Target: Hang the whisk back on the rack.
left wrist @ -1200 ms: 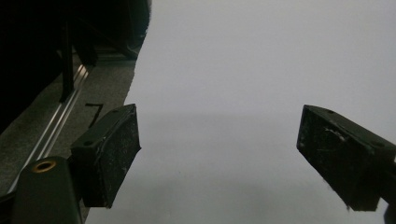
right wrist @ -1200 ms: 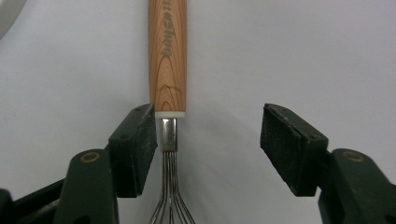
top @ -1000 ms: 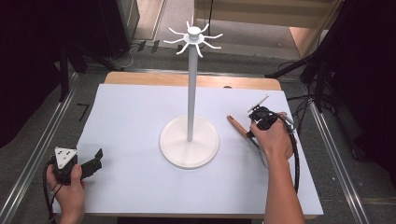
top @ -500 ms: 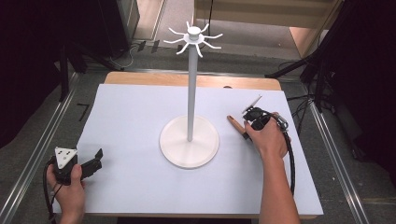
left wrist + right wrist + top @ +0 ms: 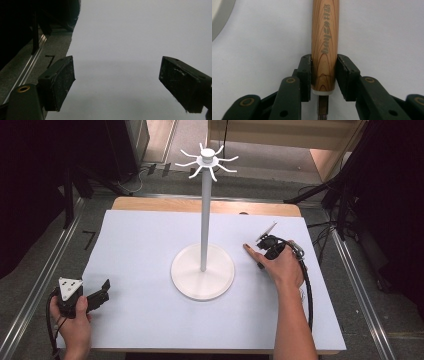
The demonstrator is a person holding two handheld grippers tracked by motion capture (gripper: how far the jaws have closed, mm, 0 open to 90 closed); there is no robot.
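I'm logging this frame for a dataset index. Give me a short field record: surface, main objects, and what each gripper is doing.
surface: table under a pale sheet
stand: white rack, round base, hooked arms on top, upright mid-table
tool: wooden handle with printed lettering, metal shank at its near end, lying to the right of the rack's base
left gripper: jaws wide apart, nothing between them, near-left part of the table
right gripper: jaws pressed to both sides of the wooden handle
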